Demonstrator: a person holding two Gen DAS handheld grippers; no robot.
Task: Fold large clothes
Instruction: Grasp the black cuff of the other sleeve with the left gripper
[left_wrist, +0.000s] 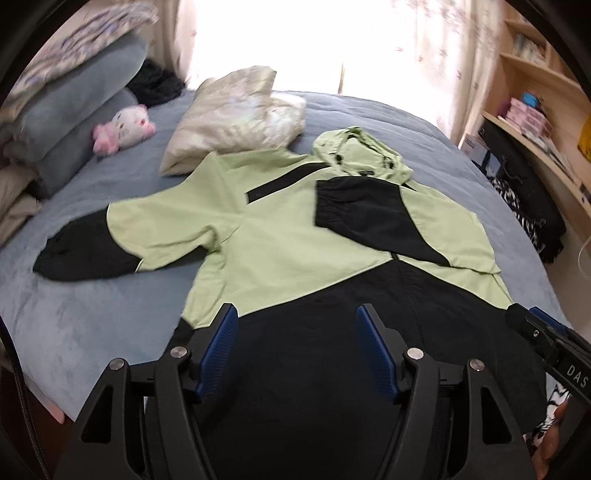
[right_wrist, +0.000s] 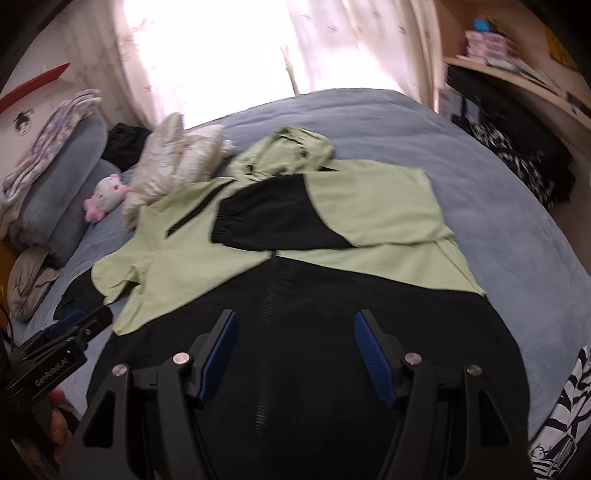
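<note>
I have the left gripper (left_wrist: 295, 347) with its jaws apart and nothing between them, poised above the black lower panel of the jacket (left_wrist: 280, 236). The right gripper (right_wrist: 293, 350) is likewise spread wide and empty, over the same black panel, with the zipper line running just left of the midpoint between its jaws. Each gripper shows at the edge of the other's view, beside the jacket's hem corners.

The jacket lies front-up on the bed (left_wrist: 92, 325), hem nearest the jaws, hood (left_wrist: 358, 151) farthest. Ahead of my right jaws, one sleeve (right_wrist: 280, 218) is folded across the chest, its black cuff resting on the green upper panel. Ahead and left of my left jaws, the other sleeve (left_wrist: 110, 236) extends outward onto the blue cover.

Beyond the hood, a cream padded garment (left_wrist: 236, 118) lies just beside the jacket's shoulder. Farther left sit a pink plush toy (left_wrist: 123, 127) and stacked grey pillows (left_wrist: 81, 96). Curtains (left_wrist: 424, 48) hang at the far side.
</note>
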